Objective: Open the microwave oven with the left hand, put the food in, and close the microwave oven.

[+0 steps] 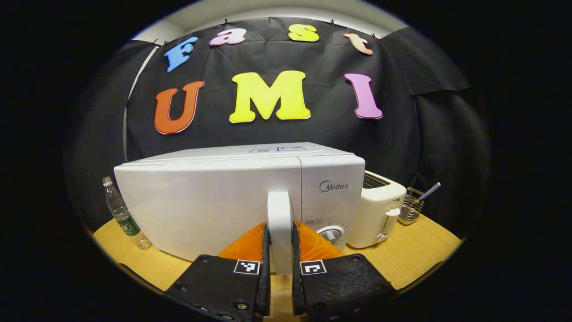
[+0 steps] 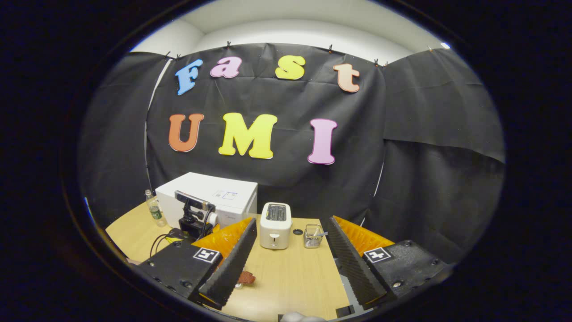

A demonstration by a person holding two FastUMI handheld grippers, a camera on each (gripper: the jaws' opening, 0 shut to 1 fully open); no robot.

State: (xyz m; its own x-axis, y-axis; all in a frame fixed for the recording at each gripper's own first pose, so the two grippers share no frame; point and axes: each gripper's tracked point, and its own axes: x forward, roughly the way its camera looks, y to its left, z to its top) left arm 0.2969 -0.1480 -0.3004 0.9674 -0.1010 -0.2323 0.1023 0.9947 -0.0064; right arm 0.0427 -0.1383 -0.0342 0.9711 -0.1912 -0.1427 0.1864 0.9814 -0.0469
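Observation:
The white microwave [image 1: 210, 201] stands on the wooden table [image 1: 415, 250], its door facing me. In the left gripper view my left gripper [image 1: 280, 229] is shut on the door's upright white handle [image 1: 279, 208], one finger on each side. I cannot tell whether the door is ajar. In the right gripper view the microwave [image 2: 214, 197] is at the far left, with the left gripper and its camera [image 2: 194, 217] at its front. My right gripper [image 2: 292, 223] stands open above the table, with nothing between its fingers. A small reddish-brown piece of food [image 2: 246, 278] lies on the table beside its left finger.
A clear plastic bottle [image 1: 123, 214] stands left of the microwave. On the microwave's right are a cream toaster [image 1: 377, 210] and a small wire basket [image 1: 411, 208] with a striped straw. In the right gripper view, toaster [image 2: 275, 226] and basket [image 2: 313, 236] sit mid-table.

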